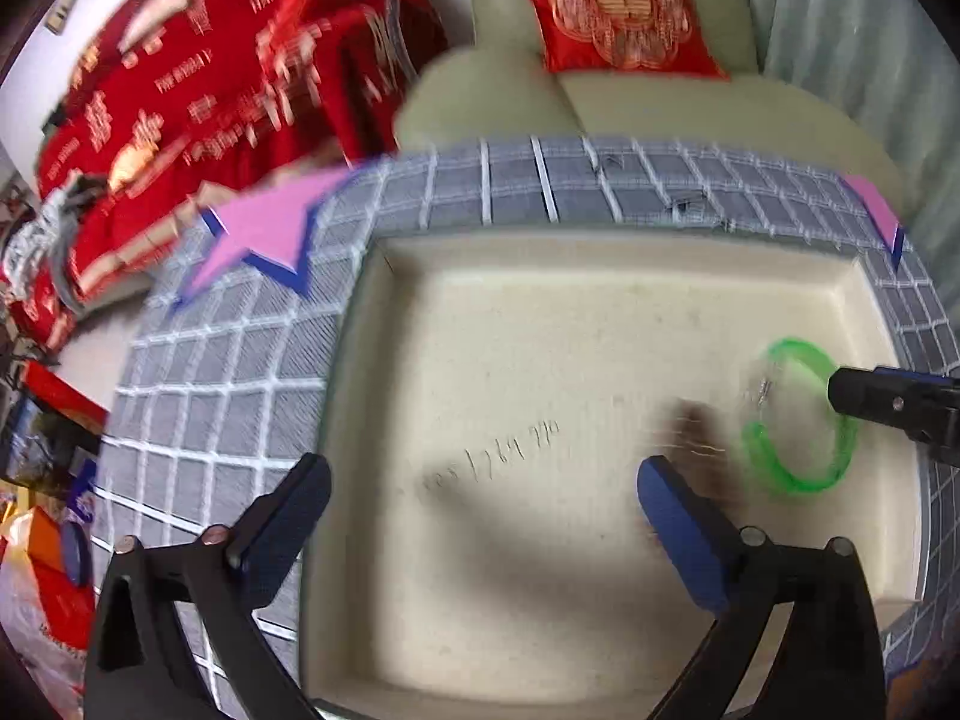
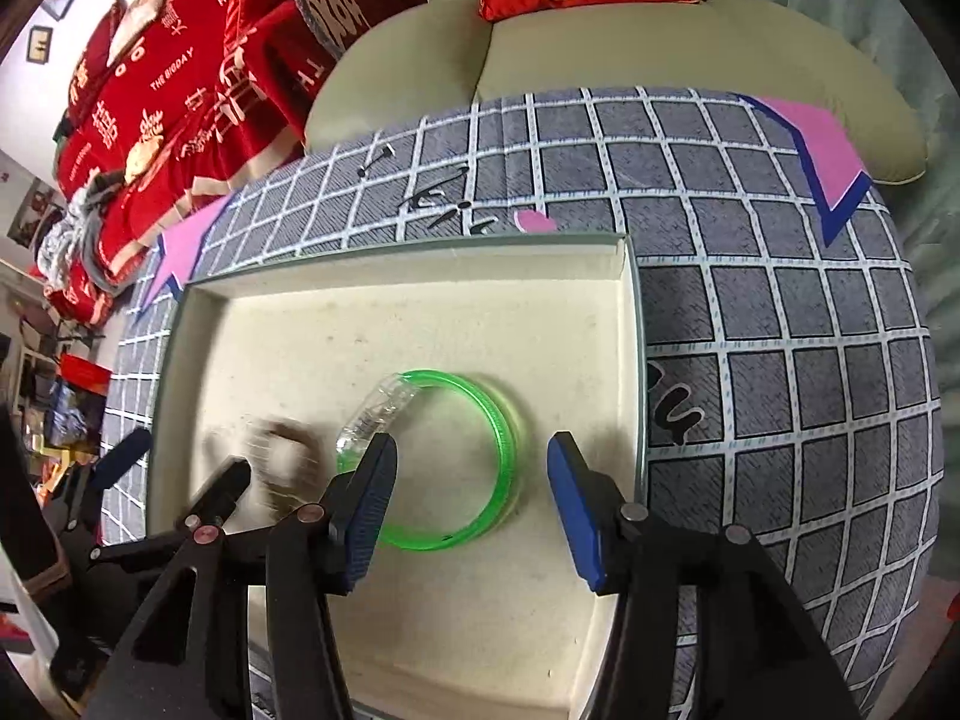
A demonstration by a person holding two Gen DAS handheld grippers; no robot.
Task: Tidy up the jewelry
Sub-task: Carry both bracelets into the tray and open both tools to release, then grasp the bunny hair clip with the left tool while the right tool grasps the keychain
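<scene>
A shallow cream-lined tray was seen lying on a grey cloth with a white grid, and three things were contained in it; a green bangle lay flat on the lining in the right half of the tray; a small clear packet was seen resting against the bangle's left rim; a dark brown item, too blurred to be named, was placed just left of the packet.

The right tongs were held over the near part of the bangle with the jaws parted, and neither pad was pressed on it; nothing was gripped. The left tongs were spread wide over the bare near-left lining and were empty; the brown item was found just beyond the right finger in the left wrist view.

Faint scratched marks on the lining could not be read. On the red bedding at the far left, "THE BIGDAY" was legible in white; a red cushion with a gold emblem was propped on the pale sofa beyond the cloth; pink and blue shapes were printed at the cloth's far corners.
</scene>
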